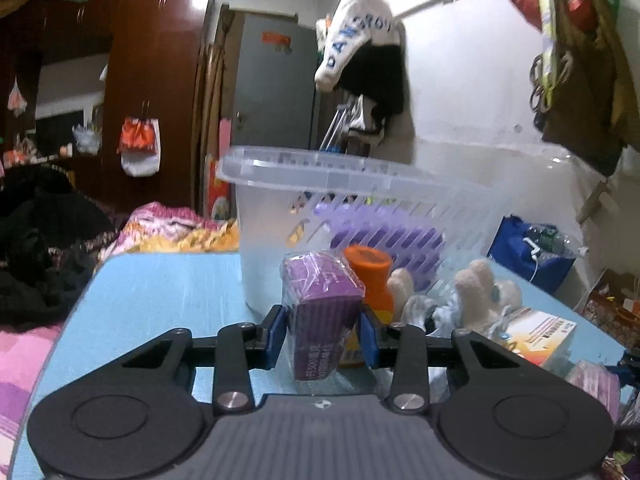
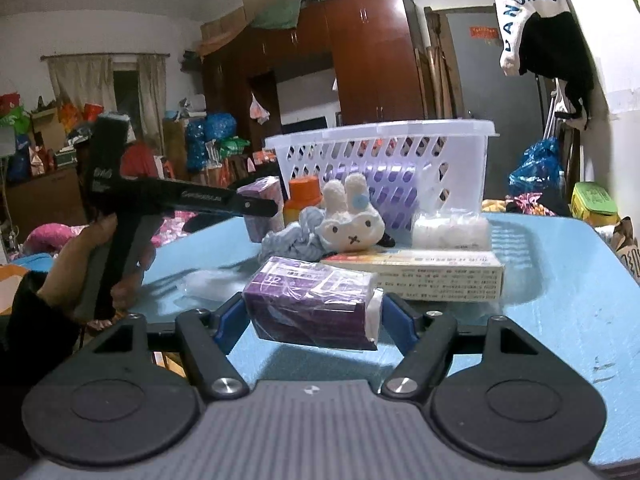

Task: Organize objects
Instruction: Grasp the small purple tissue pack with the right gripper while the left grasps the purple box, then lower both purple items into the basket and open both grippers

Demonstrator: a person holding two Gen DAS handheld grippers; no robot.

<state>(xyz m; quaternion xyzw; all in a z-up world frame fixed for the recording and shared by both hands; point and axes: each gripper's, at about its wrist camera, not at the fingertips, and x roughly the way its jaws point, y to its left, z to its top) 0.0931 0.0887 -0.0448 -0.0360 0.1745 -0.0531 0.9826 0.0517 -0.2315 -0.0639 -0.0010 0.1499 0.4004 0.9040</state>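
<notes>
My left gripper [image 1: 323,334] is shut on a purple wrapped box [image 1: 320,312], held upright above the blue table [image 1: 160,292], just in front of the white slotted basket [image 1: 360,200]. My right gripper [image 2: 314,316] is shut on a second purple wrapped box [image 2: 308,300], held lying flat a little above the table [image 2: 560,280]. In the right wrist view the left gripper [image 2: 260,206] shows with its box [image 2: 264,208] near the basket [image 2: 380,160]. The basket holds something purple.
An orange-capped bottle [image 2: 303,200], a knitted bunny [image 2: 352,224], a grey-blue yarn item [image 2: 292,240], a flat white-orange carton [image 2: 432,272] and a bag of cotton [image 2: 448,228] lie in front of the basket. Bedding and clutter surround the table.
</notes>
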